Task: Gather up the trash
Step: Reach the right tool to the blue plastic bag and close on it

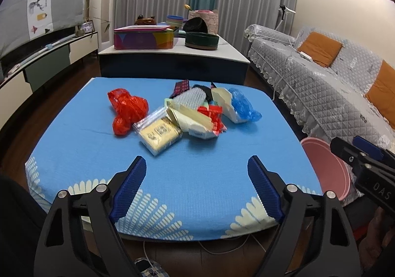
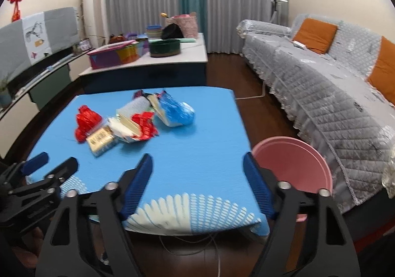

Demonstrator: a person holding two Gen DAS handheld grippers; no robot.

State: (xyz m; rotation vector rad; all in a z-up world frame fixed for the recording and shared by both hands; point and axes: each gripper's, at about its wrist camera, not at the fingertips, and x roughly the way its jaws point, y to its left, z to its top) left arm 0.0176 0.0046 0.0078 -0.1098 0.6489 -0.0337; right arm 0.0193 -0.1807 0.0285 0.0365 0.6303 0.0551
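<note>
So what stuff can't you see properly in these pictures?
- Inside of the round pink plastic bin: right wrist view shows only rim and wall; left wrist view has the right gripper across it.
- Bottom of the trash pile on the blue tablecloth: wrappers overlap.
- Print on the yellow packet: too small.
- Left gripper: cut off at the right view's edge.

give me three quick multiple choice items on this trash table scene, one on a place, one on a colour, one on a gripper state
1. Where is the pink bin?
A. on the cloth
B. beside the table's right edge, lower than the tabletop
C. on the sofa

2. What colour is the crumpled bag at the left of the trash pile?
A. red
B. green
C. black

3. How is the left gripper?
A. shut on a wrapper
B. open, holding nothing
C. shut, empty

Answers: 1 B, its rim sits below the blue tablecloth; 2 A, plainly red; 3 B, its fingers stand apart over bare cloth.
</note>
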